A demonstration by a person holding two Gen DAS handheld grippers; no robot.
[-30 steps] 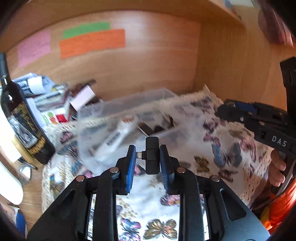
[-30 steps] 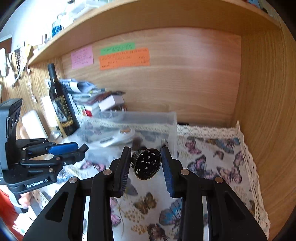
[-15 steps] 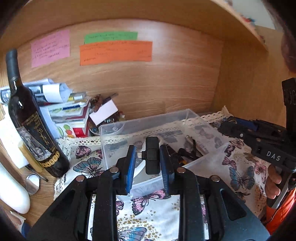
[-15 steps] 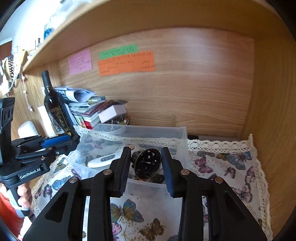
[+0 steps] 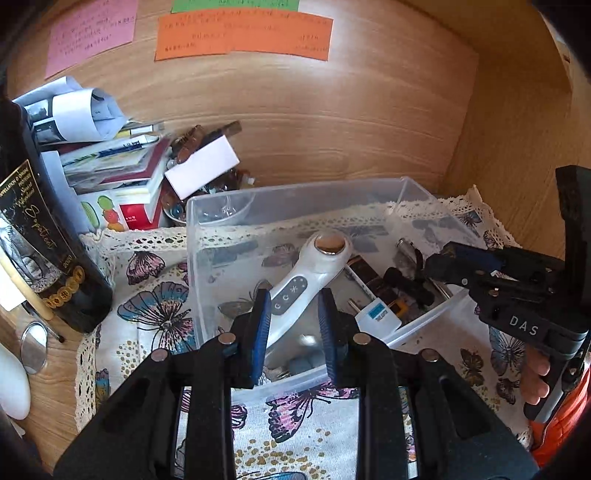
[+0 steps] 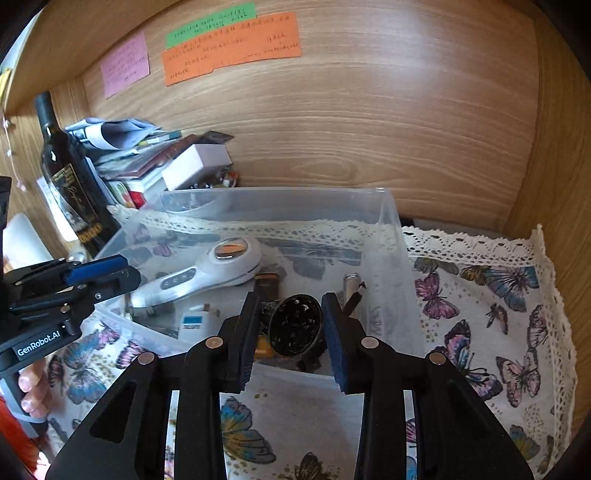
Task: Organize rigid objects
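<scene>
A clear plastic bin (image 5: 207, 206) (image 6: 391, 236) stands on the butterfly cloth. In it lie a white handheld device (image 5: 306, 273) (image 6: 207, 273), a white plug (image 5: 378, 315) (image 6: 194, 321) and several dark small items. My left gripper (image 5: 293, 325) is open and empty above the bin's near side. My right gripper (image 6: 291, 328) hovers over the bin's near right part with a round black disc (image 6: 295, 325) between its pads; its jaws look slightly parted, so the hold is unclear. The right gripper also shows in the left wrist view (image 5: 465, 262), and the left gripper in the right wrist view (image 6: 103, 277).
A dark wine bottle (image 5: 40, 236) (image 6: 70, 184) stands left of the bin. A stack of books and papers (image 5: 110, 162) (image 6: 147, 158) lies behind it. Wooden walls close off the back and right. Coloured notes (image 5: 243, 33) hang on the back wall.
Both grippers moved forward over the bin. My left gripper opened and the small black adapter it held is gone from its jaws. The right jaws look slightly wider around the disc.
</scene>
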